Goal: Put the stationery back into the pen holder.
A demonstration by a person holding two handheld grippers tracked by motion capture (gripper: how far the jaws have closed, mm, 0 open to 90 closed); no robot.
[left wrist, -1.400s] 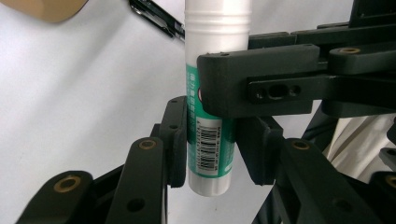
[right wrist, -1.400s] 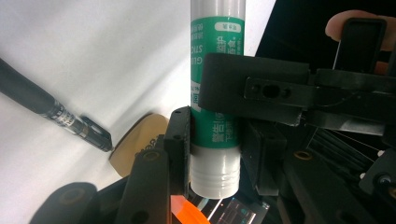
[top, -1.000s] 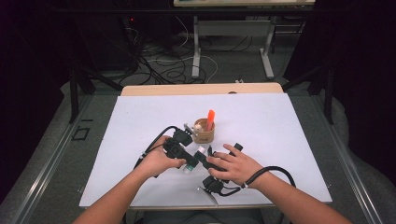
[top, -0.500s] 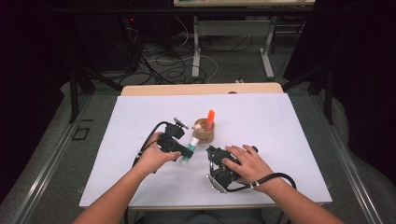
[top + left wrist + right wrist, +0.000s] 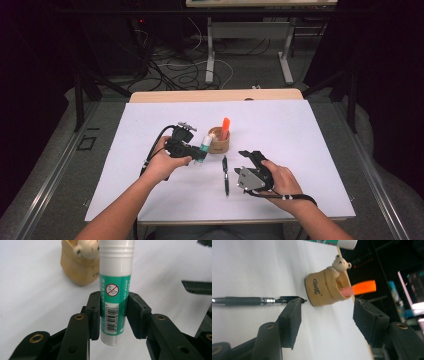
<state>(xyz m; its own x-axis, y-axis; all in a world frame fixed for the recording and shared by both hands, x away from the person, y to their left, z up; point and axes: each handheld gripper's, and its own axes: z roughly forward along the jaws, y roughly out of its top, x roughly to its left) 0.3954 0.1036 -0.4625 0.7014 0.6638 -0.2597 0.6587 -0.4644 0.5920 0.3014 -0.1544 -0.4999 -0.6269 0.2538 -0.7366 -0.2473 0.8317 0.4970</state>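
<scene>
Both hands had drawn apart since the earlier frame: the right gripper [image 5: 248,159] had swung out toward the table's right side, its jaws just opening with nothing between them, and the black pen [image 5: 225,174] now lay loose on the sheet between the two hands. Largest first: white table [image 5: 300,150], bare but for these few things, a wood edge showing at its far side; beyond it a dark room, cables on the floor, grey desk legs. Next, the tan bear-shaped pen holder [image 5: 218,141] stood near the middle with an orange marker [image 5: 225,125] upright in it. Left gripper [image 5: 196,155] held a green-and-white glue stick [image 5: 115,297] clamped across its label, just beside the holder, cap end toward it. Judged step: tidying stationery into the holder, glue stick in hand. Next move would call for tipping the stick upright over the holder's mouth, clear of the marker, then releasing; the pen would want picking up after.
</scene>
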